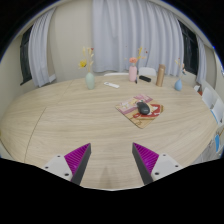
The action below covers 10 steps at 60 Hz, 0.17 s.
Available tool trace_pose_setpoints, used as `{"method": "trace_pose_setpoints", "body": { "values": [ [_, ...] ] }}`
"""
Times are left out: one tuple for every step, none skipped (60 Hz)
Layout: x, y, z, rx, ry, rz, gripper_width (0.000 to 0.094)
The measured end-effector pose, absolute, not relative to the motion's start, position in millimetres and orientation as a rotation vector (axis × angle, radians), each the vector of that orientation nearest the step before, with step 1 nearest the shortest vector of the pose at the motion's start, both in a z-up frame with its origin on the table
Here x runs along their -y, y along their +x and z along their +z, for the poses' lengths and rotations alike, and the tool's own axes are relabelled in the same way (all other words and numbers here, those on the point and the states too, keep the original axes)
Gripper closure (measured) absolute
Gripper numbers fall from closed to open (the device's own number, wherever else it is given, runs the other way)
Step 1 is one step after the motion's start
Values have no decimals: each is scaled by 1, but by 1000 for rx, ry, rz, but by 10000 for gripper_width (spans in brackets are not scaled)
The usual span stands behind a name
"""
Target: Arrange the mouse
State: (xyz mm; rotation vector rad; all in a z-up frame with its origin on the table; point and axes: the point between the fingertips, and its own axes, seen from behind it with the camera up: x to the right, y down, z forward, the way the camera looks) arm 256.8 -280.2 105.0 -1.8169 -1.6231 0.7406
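Pale wooden round table (pixel 70 125) fills the view. Black computer mouse (pixel 143 107) sits on a reddish patterned mouse mat (pixel 137 113), well beyond the gripper (pixel 111 160), whose fingers stand wide apart with nothing between them. Behind the mat: a pale green vase (pixel 90 79) and a pink bottle (pixel 133 71).

A small dark mouse (pixel 143 106) is lying flat on a reddish-brown mat (pixel 137 113), right of the frame's centre, on the pale wooden surface (pixel 70 125). It is sitting untouched, well beyond the tool's fingers.
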Motion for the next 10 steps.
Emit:
{"method": "trace_pose_setpoints", "body": {
  "values": [
    [282,259,105,1622,-1817,737,84],
    [283,260,105,1623,-1815,729,85],
    [284,261,105,1623,-1812,722,86],
    [285,262,106,1621,-1809,718,84],
    [286,262,107,1616,-1805,719,86],
    [287,262,109,1610,-1801,722,84],
    [288,261,111,1605,-1799,726,84],
    [289,261,113,1601,-1797,728,84],
    [290,261,115,1598,-1797,730,84],
    [291,262,116,1595,-1798,730,83]
  ]
}}
